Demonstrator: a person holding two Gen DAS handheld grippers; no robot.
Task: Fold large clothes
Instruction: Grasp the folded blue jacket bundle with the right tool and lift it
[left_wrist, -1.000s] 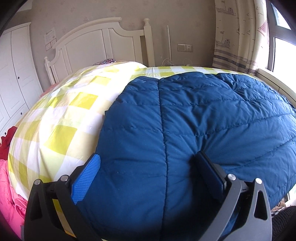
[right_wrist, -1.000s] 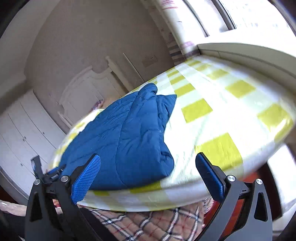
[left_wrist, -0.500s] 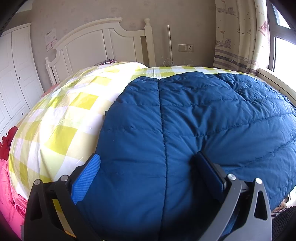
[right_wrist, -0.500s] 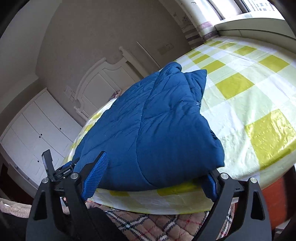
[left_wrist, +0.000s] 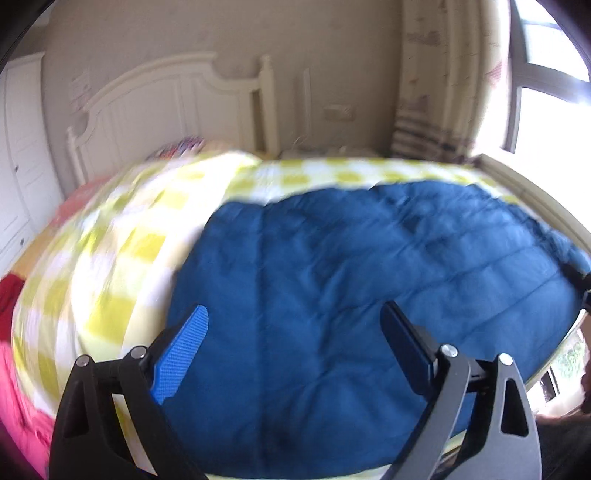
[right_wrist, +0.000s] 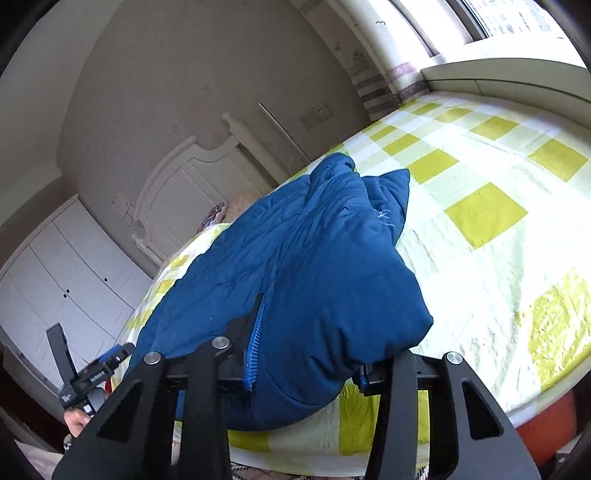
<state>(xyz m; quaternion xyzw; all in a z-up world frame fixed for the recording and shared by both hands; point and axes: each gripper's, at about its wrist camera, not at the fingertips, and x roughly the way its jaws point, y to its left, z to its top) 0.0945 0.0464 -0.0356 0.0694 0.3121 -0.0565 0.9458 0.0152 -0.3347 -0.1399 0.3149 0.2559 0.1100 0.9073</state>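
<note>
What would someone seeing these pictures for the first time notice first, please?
A big blue padded jacket sprawls over the near part of the bed, on a yellow-and-white checked sheet. The right hand-held gripper has the jacket's near corner bunched between its fingers, while the left hand-held gripper hangs open over the jacket. A white headboard stands behind.

Blue quilted jacket (right_wrist: 295, 266), folded, on bed
</note>
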